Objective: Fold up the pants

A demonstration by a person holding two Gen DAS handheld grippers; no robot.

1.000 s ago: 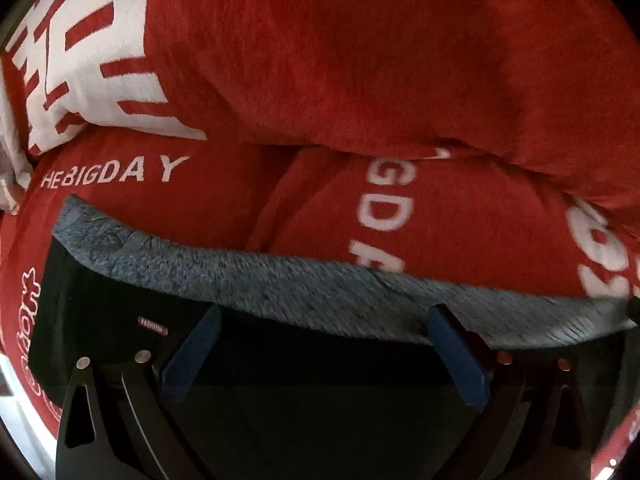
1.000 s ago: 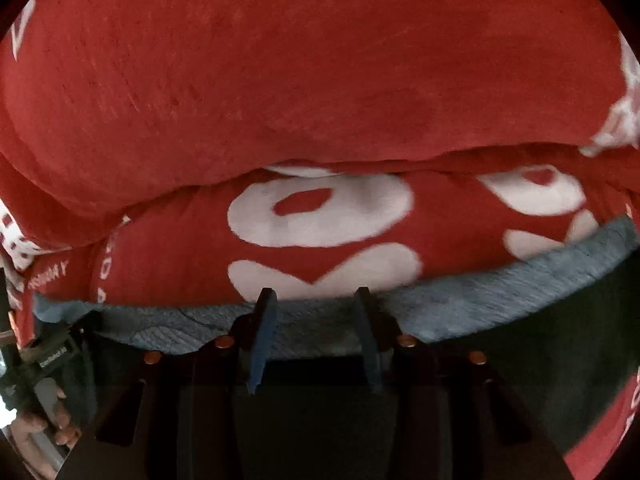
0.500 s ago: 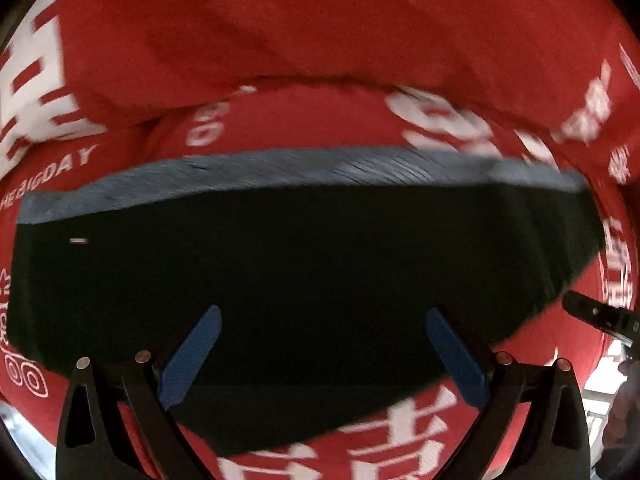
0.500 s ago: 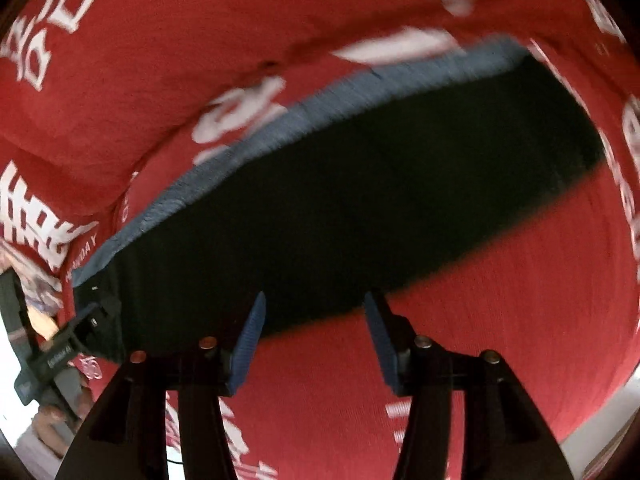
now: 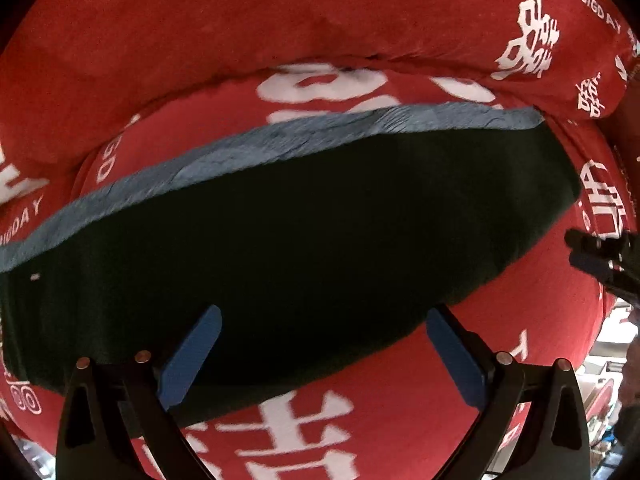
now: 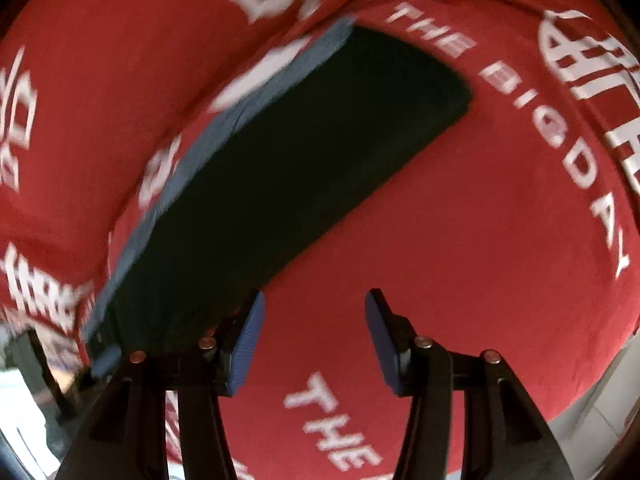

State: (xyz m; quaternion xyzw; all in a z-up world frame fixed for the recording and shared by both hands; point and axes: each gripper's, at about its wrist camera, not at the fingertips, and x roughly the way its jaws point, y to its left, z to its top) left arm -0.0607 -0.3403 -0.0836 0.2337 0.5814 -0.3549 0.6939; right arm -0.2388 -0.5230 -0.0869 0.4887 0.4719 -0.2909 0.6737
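The pants (image 5: 304, 248) are a dark folded slab with a grey-blue band (image 5: 280, 148) along the far edge, lying flat on a red bedcover (image 5: 420, 396) printed with white lettering. My left gripper (image 5: 324, 344) hovers open over the pants' near edge, nothing between its blue pads (image 5: 194, 358). The right wrist view shows the pants (image 6: 288, 168) up and to the left. My right gripper (image 6: 314, 336) is open over bare red cover just off their near corner, holding nothing. Its black tip (image 5: 600, 256) pokes in at the right edge of the left wrist view.
A thick red roll of bedding (image 5: 240, 24) rises right behind the pants. The bed's edge and pale floor (image 6: 600, 412) show at the lower right in the right wrist view. A cluttered room strip (image 5: 612, 344) lies at the right edge.
Both grippers have drawn back from the grey band across the pants toward the near side and rolled. The whole folded pants now show. The right gripper ends up over red cover.
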